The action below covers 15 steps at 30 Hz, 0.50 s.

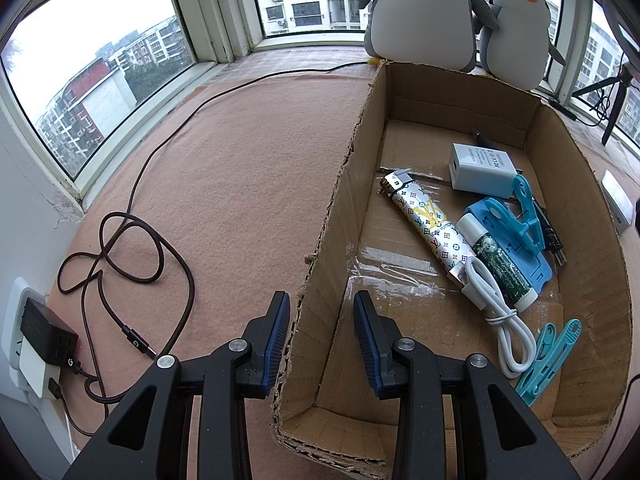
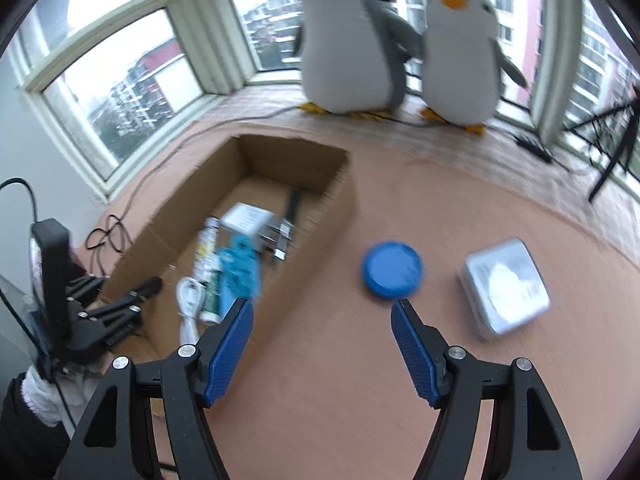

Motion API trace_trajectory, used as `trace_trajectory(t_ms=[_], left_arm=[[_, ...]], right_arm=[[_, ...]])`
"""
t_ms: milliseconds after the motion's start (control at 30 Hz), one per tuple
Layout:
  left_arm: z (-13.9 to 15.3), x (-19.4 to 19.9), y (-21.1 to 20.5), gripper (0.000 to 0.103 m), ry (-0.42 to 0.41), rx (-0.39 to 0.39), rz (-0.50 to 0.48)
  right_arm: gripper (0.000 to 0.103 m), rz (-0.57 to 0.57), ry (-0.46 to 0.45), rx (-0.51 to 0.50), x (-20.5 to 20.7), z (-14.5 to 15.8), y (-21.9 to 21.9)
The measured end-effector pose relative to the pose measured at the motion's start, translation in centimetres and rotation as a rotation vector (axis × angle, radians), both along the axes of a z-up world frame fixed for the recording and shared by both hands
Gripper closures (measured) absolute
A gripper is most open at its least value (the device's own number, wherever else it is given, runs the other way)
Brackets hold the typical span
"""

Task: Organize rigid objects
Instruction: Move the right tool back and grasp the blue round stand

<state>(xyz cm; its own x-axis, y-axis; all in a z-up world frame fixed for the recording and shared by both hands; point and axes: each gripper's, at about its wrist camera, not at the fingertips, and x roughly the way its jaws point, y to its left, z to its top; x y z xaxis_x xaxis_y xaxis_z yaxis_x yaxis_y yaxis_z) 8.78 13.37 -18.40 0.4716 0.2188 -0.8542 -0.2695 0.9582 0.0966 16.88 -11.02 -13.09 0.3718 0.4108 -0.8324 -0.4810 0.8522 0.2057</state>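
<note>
The left hand-held gripper (image 1: pixel 322 320) is spread, straddling the cardboard box (image 1: pixel 340 184) wall. The right hand-held gripper (image 2: pixel 322 326) is held released above the surface (image 2: pixel 340 360), near the blue lid (image 2: pixel 392 270).

The right gripper (image 2: pixel 322 312) hangs with its blue-padded jaws spread wide and nothing between them, above a pinkish felt surface (image 2: pixel 360 360). Just ahead of its right fingertip lies a round blue lid (image 2: pixel 392 264), and further right a silver rectangular tin (image 2: pixel 505 286). Ahead to the left stands an open cardboard box (image 2: pixel 320 216) holding blurred items. The left gripper (image 2: pixel 124 308) sits at the box's near left corner. Two plush penguins (image 2: pixel 352 40) stand far ahead.
</note>
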Motion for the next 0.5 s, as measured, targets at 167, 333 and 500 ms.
trace_trajectory(t_ms=[167, 333, 500], left_arm=[[0.0, 0.0, 0.0, 0.067, 0.0, 0.0, 0.0], [0.0, 0.0, 0.0, 0.067, 0.0, -0.001, 0.0], [-0.1, 0.1, 0.1, 0.067, 0.001, -0.003, 0.001]], right_arm=[[0.035, -0.056, 0.048, -0.003, 0.8, -2.1, -1.8], [0.035, -0.076, 0.055, -0.019, 1.9, -3.3, -1.7], [0.035, -0.094, 0.056, -0.042, 3.6, -4.1, -1.3]])
